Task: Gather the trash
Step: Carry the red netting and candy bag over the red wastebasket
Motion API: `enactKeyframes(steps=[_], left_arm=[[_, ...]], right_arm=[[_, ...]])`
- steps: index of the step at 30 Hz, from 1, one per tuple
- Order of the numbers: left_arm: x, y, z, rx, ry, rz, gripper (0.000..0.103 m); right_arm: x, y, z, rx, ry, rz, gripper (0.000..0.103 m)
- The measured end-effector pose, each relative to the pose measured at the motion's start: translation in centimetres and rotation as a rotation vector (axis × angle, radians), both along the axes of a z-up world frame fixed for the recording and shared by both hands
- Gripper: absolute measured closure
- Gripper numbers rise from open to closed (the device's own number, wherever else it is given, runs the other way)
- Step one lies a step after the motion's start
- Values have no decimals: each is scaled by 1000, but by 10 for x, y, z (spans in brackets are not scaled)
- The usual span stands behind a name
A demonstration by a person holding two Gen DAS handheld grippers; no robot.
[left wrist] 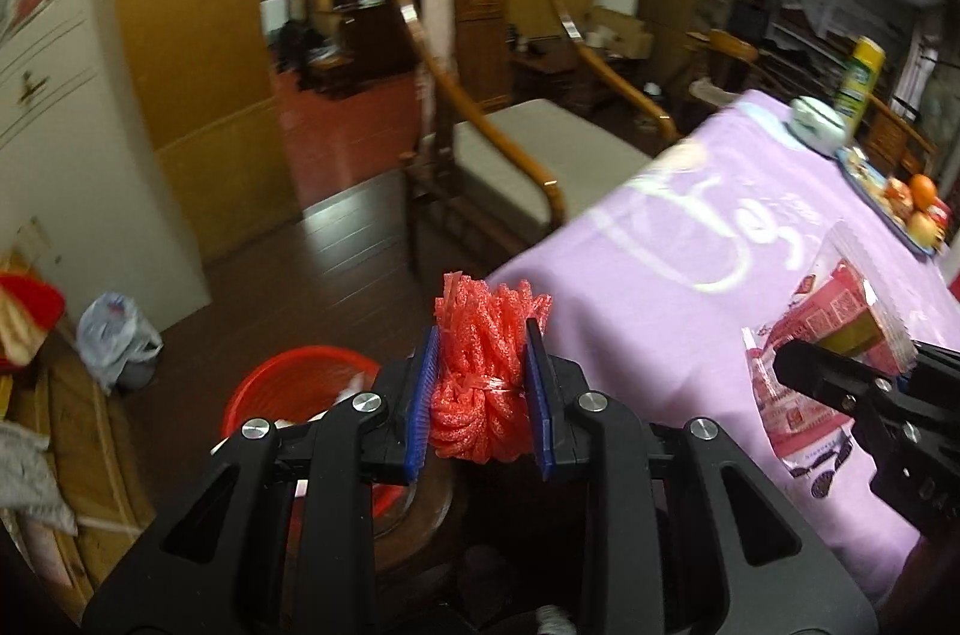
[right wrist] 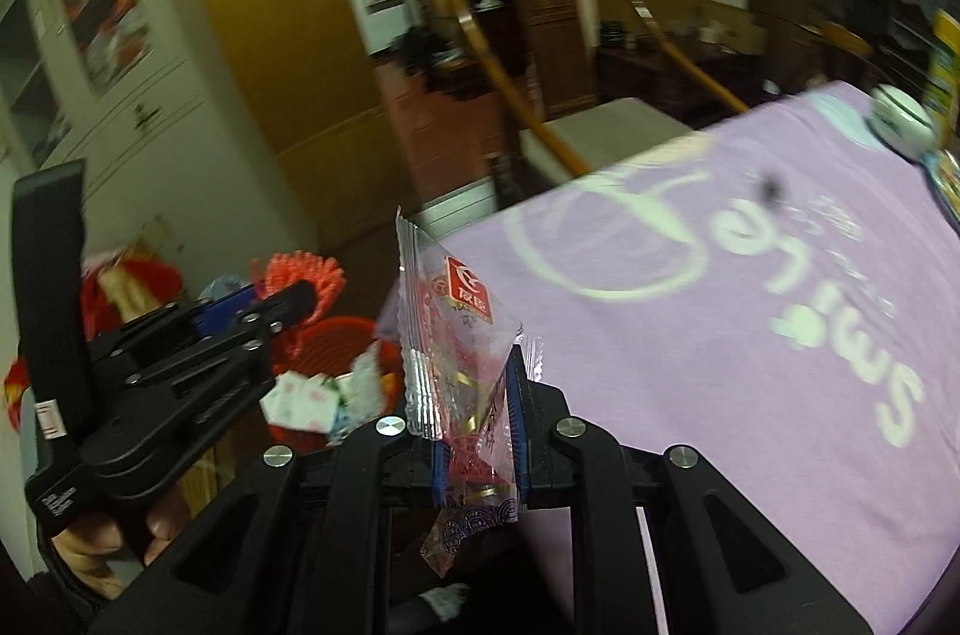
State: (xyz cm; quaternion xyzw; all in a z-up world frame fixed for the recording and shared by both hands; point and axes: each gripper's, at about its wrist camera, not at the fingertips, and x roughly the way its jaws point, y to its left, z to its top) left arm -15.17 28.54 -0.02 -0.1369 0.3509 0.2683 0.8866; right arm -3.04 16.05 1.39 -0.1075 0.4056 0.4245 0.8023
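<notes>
Here we see the left gripper (left wrist: 483,389) clamping red netting (left wrist: 489,365) above the red bin (left wrist: 282,383) at lower left; the right gripper (right wrist: 480,425) pinches a wrapper (right wrist: 462,353), probably snack packaging.

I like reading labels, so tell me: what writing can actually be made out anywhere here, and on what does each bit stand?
"Smile", large pale letters, seen upside down: purple tablecloth.
"Tor ES", roughly, partly blurred: red square logo on the clear plastic snack wrapper held in the right claw.
Label on the yellow spray can: too blurred.
Small white print on the left claw's black body: too small.
</notes>
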Motion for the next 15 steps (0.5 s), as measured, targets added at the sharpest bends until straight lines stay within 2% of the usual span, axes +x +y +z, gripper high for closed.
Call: enactKeyframes(steps=[8, 15], left_arm=[[-31, 45, -29, -31, 51, 121, 75], [-44, 82, -57, -90, 92, 211, 75]], right_arm=[[-35, 65, -21, -66, 19, 137, 87], [-39, 118, -51, -132, 56, 211, 86]])
